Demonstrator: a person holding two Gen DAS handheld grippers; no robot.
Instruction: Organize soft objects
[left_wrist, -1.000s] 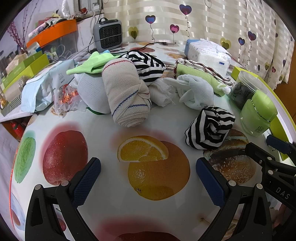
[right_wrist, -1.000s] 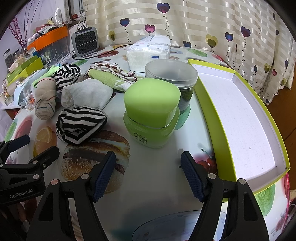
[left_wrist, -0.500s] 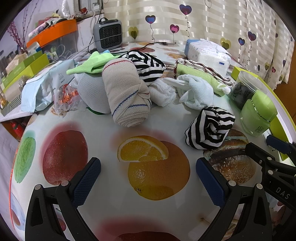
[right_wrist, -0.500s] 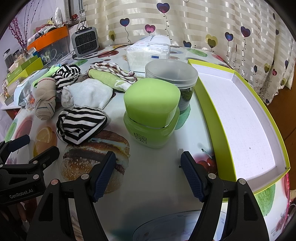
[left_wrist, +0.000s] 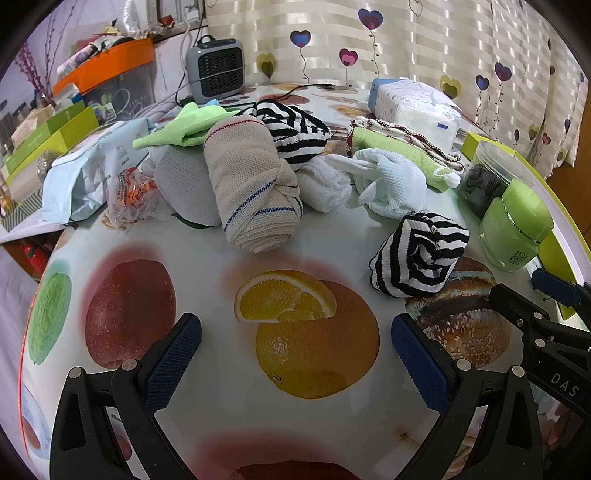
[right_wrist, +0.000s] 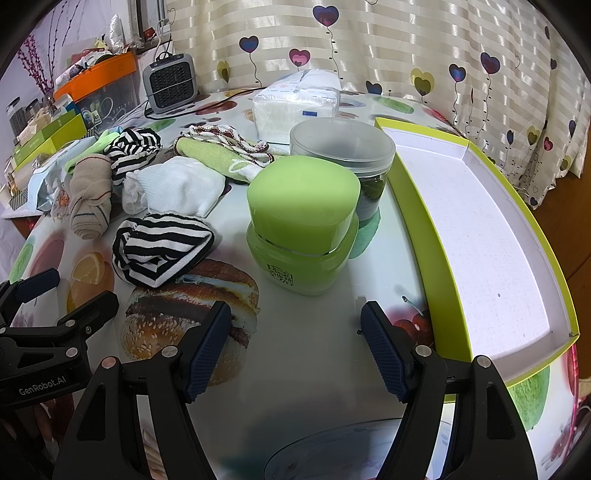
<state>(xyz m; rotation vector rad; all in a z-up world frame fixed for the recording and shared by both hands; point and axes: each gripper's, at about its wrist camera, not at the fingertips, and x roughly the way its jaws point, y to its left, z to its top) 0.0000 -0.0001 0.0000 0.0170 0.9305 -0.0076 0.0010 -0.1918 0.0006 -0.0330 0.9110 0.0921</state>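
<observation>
The nearest striped sock ball (left_wrist: 419, 256) lies on the fruit-print table (left_wrist: 207, 251), ahead of my left gripper (left_wrist: 295, 354) and to the right of its gap, touching neither finger. My left jaws stand wide open over the printed orange, holding nothing. From my right gripper (right_wrist: 295, 345) the same ball sits ahead and to the left, also apart; these jaws are open and empty too, pointing at the green jar (right_wrist: 303, 225). Behind lie the beige sock roll (left_wrist: 251, 184), white socks (left_wrist: 388, 181) and another striped bundle (left_wrist: 295, 129). The green-edged tray (right_wrist: 480, 236) is at the right.
</observation>
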